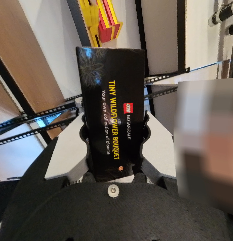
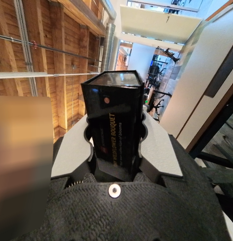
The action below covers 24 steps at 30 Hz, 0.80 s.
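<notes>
Each camera sits just behind its own claw and looks forward along the fingers, very near a black box (image 1: 113, 104) that fills the middle of both views. The left wrist view faces black slotted shelving (image 1: 35, 117) and white panels. The right wrist view tilts up toward a wooden ceiling (image 2: 54, 52); whether the two views share one box cannot be told.

Glossy black box (image 1: 113, 99) (yellow lettering)

workshop-like loft: timber ceiling (image 2: 50, 52), metal duct (image 2: 108, 43), slotted shelving (image 1: 35, 117).
</notes>
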Each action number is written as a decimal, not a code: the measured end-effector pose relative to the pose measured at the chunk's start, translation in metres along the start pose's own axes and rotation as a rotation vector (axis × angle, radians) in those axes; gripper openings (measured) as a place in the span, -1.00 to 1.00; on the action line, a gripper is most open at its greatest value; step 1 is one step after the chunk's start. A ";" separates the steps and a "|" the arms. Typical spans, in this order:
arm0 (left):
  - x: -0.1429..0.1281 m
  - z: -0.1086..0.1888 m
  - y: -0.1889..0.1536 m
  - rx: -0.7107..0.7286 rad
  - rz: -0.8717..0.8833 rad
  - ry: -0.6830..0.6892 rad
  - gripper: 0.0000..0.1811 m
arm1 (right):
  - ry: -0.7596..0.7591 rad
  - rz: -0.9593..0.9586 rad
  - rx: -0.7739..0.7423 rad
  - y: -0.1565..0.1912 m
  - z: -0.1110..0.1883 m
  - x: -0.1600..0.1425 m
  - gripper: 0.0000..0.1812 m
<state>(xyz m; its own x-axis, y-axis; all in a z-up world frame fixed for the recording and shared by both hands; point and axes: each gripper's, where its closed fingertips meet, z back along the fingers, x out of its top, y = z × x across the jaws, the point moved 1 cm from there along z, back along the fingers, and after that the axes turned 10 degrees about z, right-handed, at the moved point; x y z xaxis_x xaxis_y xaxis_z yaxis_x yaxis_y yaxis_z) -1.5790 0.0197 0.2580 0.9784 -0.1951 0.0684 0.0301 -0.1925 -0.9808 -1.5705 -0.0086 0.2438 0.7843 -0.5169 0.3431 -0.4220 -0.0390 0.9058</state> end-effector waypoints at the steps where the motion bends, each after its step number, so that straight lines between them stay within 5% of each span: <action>1: 0.018 0.003 -0.001 0.001 -0.005 -0.005 -0.06 | 0.005 0.003 -0.002 -0.007 -0.009 0.015 -0.15; 7: 0.124 -0.006 0.020 -0.015 0.014 -0.030 -0.05 | 0.047 -0.035 -0.020 -0.061 -0.024 0.112 -0.21; 18: 0.339 -0.079 0.094 -0.064 0.125 -0.155 -0.06 | 0.143 -0.190 -0.084 -0.179 0.006 0.314 -0.26; 24: 0.452 -0.050 0.105 -0.089 0.086 -0.376 -0.19 | 0.222 -0.237 -0.070 -0.222 -0.018 0.407 -0.20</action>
<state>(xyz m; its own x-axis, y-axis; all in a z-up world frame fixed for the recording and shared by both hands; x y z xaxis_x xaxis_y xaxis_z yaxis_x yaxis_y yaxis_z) -1.1440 -0.1363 0.1953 0.9837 0.1487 -0.1012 -0.0568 -0.2770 -0.9592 -1.1493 -0.1953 0.1871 0.9400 -0.3013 0.1598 -0.1898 -0.0731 0.9791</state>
